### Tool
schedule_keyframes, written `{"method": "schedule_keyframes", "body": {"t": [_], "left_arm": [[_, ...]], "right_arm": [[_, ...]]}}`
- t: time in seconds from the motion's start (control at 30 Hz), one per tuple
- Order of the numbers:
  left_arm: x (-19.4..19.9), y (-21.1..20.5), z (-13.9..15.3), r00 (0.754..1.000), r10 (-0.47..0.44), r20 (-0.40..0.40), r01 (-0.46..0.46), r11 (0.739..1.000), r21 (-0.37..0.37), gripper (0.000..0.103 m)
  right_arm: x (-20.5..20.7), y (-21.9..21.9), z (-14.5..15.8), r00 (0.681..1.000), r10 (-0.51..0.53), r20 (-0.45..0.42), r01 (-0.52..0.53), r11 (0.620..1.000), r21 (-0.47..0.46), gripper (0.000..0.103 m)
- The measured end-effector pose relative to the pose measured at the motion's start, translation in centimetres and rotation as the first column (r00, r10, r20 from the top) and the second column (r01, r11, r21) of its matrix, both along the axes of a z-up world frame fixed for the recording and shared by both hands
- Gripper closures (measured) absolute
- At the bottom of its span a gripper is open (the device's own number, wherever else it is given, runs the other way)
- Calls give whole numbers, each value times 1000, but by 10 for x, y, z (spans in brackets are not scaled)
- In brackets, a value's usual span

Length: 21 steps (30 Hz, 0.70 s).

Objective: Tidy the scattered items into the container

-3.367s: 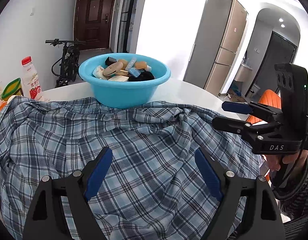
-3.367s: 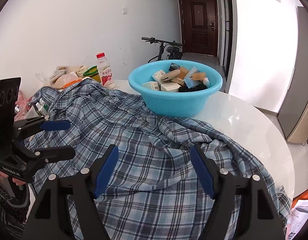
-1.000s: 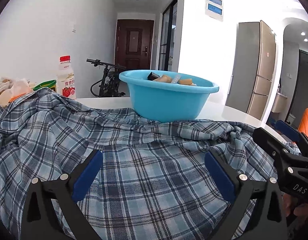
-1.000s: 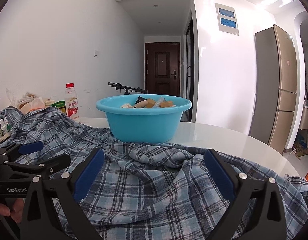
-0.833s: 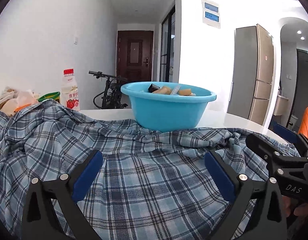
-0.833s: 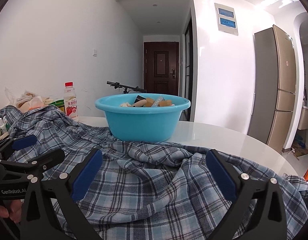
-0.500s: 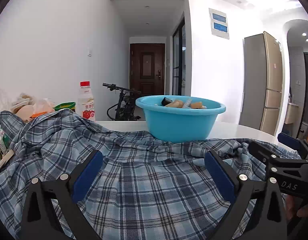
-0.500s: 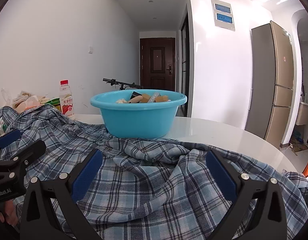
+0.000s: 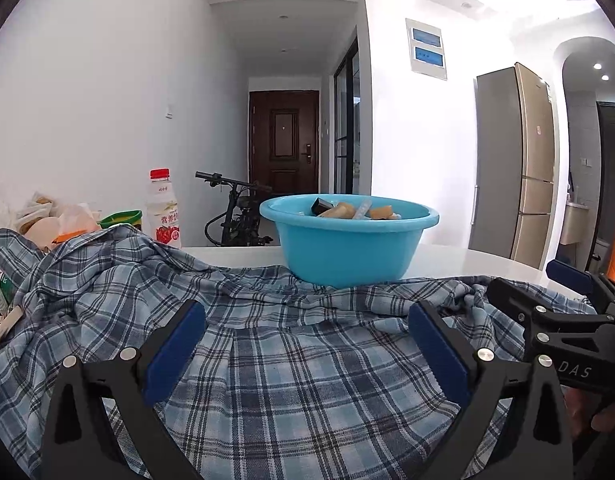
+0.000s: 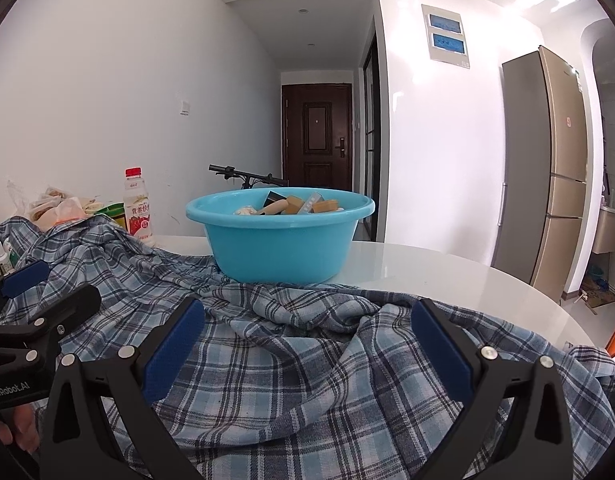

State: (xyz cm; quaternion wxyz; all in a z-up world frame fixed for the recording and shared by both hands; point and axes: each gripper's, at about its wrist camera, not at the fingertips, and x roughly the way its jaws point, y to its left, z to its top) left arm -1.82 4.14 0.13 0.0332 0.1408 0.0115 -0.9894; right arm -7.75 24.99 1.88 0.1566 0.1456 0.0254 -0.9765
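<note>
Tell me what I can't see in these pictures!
- Basin contents: both views sit low, so its wall hides all but the tops.
- Table under the plaid shirt: covered.
- Bottle label: too small to read.
- Bags behind shirt: partly hidden in both views.
- Left gripper, right gripper: open, empty.

Both wrist views low, near shirt; share basin

A round light-blue plastic basin stands upright on the far table; small boxes and brown items fill it, peeking above its rim.
</note>
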Motion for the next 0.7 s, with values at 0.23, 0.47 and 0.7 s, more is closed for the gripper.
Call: {"method": "schedule_keyframes", "body": {"t": [0.23,0.47,0.7], "left_arm": [[1,-1,-1,1000,14,1,-14,1000,-2,0],[2,-1,-1,1000,15,2,-15,1000,-1,0],[2,-1,-1,1000,15,2,-15,1000,-2,0]], "right_arm": [[-1,2,-1,1000,-6,4,6,1000,-5,0],[-1,3,-1,1000,-14,6,15,1000,-4,0],[-2,3,-1,1000,-9,9,9,1000,-8,0]]}}
